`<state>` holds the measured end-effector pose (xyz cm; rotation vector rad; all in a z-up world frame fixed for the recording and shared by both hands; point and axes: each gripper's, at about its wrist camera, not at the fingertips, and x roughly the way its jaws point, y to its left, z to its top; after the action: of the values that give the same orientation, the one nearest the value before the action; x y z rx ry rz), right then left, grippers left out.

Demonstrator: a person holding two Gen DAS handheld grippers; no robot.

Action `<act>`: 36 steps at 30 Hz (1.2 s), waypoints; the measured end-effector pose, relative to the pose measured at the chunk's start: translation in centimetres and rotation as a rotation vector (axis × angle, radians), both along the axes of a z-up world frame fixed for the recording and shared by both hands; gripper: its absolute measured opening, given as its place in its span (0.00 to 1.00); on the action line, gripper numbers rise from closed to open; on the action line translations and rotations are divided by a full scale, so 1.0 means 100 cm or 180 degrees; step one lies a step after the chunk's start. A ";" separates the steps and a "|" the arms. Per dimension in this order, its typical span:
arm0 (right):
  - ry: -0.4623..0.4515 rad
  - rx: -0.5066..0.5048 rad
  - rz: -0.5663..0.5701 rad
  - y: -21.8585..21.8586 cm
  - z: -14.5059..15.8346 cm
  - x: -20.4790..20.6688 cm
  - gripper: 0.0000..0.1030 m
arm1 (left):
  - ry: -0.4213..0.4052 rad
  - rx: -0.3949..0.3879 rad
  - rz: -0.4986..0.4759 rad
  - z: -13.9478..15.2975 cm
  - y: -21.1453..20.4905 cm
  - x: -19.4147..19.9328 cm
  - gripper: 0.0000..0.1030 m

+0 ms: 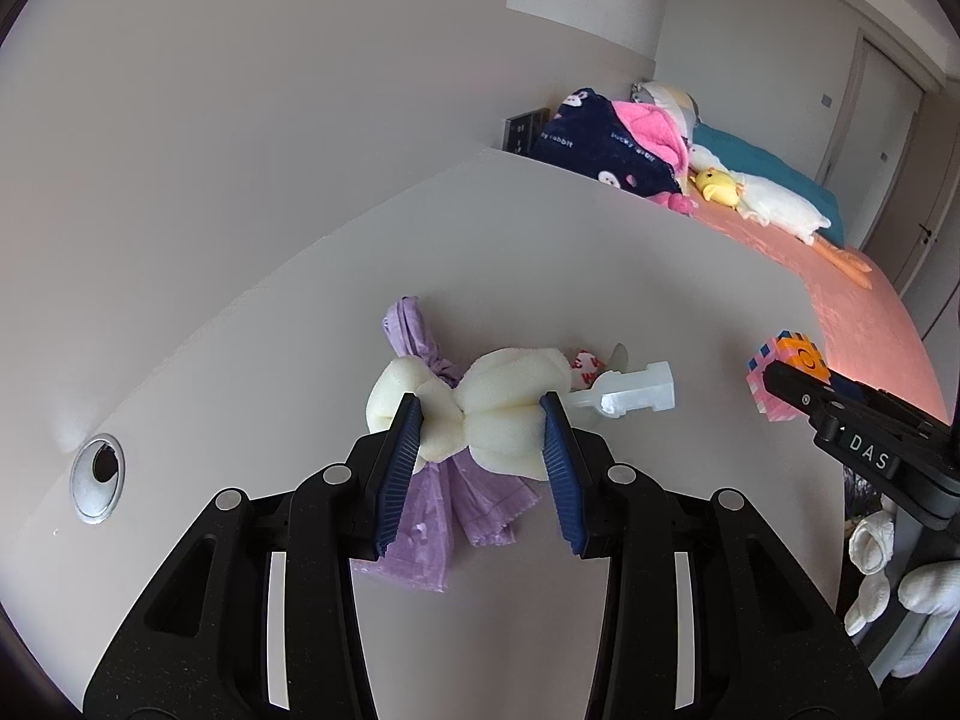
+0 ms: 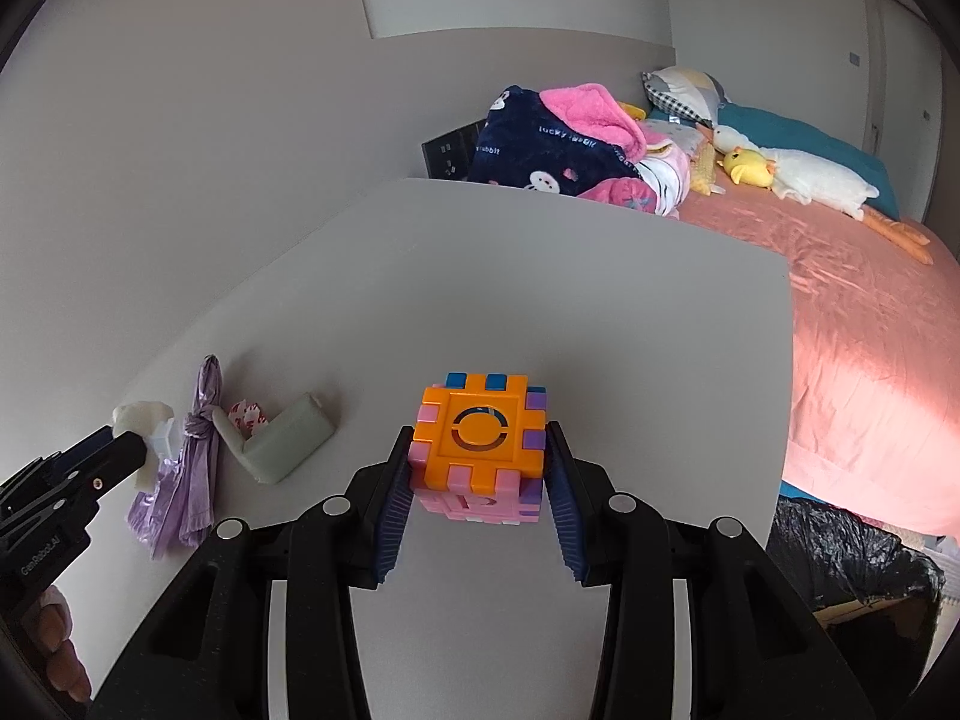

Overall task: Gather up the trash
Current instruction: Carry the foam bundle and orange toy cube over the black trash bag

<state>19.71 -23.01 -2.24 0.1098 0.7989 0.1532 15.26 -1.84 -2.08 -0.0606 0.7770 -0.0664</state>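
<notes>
**Ana:** Two grippers, two loads. The left gripper (image 1: 483, 414) has its blue pads pressed into a knotted white foam piece (image 1: 480, 405), squeezing it at both sides just above the white desk (image 1: 630, 252).

**Ben:** And the right gripper (image 2: 478, 456)?

**Ana:** Clamped on the orange-and-pink puzzle cube (image 2: 480, 444), one pad on each side face, orange face up. It looks lifted slightly off the desk, though I can't be sure.

**Ben:** Where does everything need to go?

**Ana:** Probably the black trash bag (image 2: 840, 546), low beyond the desk's right edge, beside the pink bed (image 2: 870, 330). It lies right of and below the right gripper, so that hand is the nearer one; the left would have to cross the whole desk.

**Ben:** What's left on the surface?

**Ana:** A purple plastic bag (image 1: 474, 498) lies directly under the foam, its length running away from the left gripper. Just beyond sit a white L-shaped block (image 2: 288, 438) and a red-and-white wrapper (image 2: 247, 417).

**Ben:** Poses?

**Ana:** Both point forward and tilt downward across the desk, left well apart from right.
</notes>
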 end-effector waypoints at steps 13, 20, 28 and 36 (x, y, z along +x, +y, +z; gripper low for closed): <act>-0.0061 0.0160 0.0076 -0.016 0.017 -0.052 0.42 | -0.0051 -0.0012 -0.0084 0.014 -0.028 -0.026 0.39; -0.0108 0.0205 0.0113 -0.020 0.026 -0.075 0.42 | -0.0085 -0.0029 -0.0089 0.021 -0.035 -0.046 0.39; -0.0138 0.0201 0.0150 -0.022 0.031 -0.099 0.42 | -0.0076 -0.0031 -0.0131 0.020 -0.046 -0.063 0.40; -0.0192 0.0214 0.0124 -0.031 0.034 -0.122 0.42 | -0.0085 -0.0048 -0.0221 0.020 -0.061 -0.076 0.40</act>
<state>7.52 -26.08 1.21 0.1524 0.7363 0.2194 7.63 -7.91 -0.08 -0.0468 0.7519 -0.1387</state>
